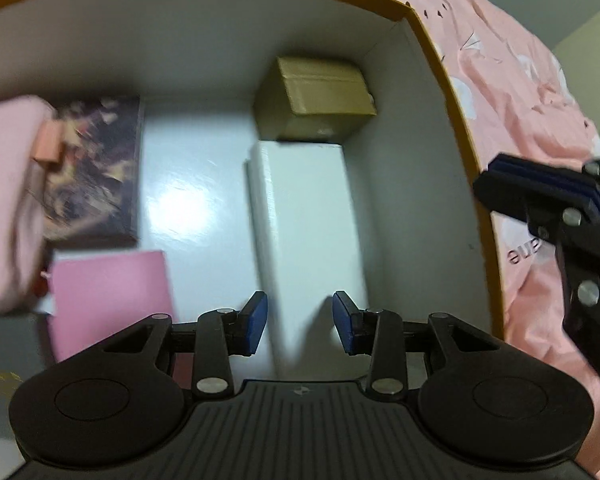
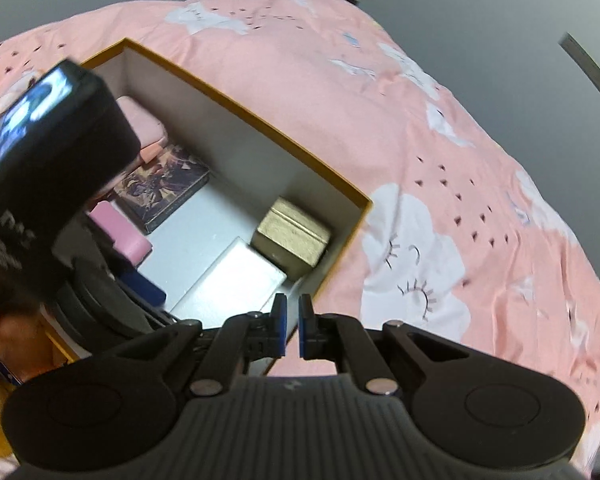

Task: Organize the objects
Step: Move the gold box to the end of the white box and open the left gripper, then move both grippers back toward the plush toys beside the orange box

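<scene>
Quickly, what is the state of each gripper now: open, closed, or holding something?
Left gripper: open over the white box, holding nothing.
Right gripper: closed, holding nothing.

The pink pouch (image 1: 8,200) ran off the left wrist view's left edge, smeared by blur. A grey box (image 1: 4,364) at the bin's (image 1: 452,128) near left corner bore unreadable gold lettering. The left gripper's body (image 2: 48,168) hid that corner from the right wrist view.

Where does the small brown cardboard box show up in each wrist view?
Left wrist: brown box upper centre, in the big box's far right corner, behind the white box.
Right wrist: brown box centre, in the same corner.
Shared landmark: the white box lying right beside it.
</scene>
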`<state>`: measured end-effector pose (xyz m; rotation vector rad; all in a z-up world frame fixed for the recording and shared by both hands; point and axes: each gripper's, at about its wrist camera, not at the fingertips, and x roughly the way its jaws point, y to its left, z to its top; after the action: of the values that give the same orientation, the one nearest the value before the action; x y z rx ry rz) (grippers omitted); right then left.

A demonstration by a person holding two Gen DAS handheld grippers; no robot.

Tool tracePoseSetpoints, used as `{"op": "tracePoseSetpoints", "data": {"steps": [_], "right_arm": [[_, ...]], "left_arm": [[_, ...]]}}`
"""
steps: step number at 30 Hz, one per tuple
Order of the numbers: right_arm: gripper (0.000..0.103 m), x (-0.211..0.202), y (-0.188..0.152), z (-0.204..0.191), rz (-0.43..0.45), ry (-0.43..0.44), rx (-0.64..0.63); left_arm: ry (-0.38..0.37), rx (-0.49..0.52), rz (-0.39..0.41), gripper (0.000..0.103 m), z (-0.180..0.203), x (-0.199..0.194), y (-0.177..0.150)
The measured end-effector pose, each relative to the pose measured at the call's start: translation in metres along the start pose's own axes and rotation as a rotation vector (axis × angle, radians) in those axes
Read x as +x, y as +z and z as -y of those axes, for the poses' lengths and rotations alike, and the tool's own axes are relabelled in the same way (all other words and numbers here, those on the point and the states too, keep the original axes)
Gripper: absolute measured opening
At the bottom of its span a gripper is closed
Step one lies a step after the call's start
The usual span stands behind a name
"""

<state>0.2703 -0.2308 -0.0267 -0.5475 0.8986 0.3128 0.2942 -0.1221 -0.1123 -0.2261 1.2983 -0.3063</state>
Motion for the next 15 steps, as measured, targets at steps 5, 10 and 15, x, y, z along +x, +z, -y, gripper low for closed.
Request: {"op": "tracePoseSetpoints", "data": {"steps": [5,10,15], "right_arm": [[0.004,0.000,-0.013,0.010,-0.030,0.004,0.164],[0.004,-0.004,-0.022,0.012,-0.027,0.022,0.257],[0.006,-0.012,-0.027,0.010,-0.008,0.028,0.291]], "left_arm": [[-0.030,-0.015,0.005,0.039,0.008,0.005,0.000],[-0.034,-0.018,0.019,0.038,0.013,0.008,0.001],[-0.071,-0.060,0.069,0.038,0.014,0.004,0.000]]}}
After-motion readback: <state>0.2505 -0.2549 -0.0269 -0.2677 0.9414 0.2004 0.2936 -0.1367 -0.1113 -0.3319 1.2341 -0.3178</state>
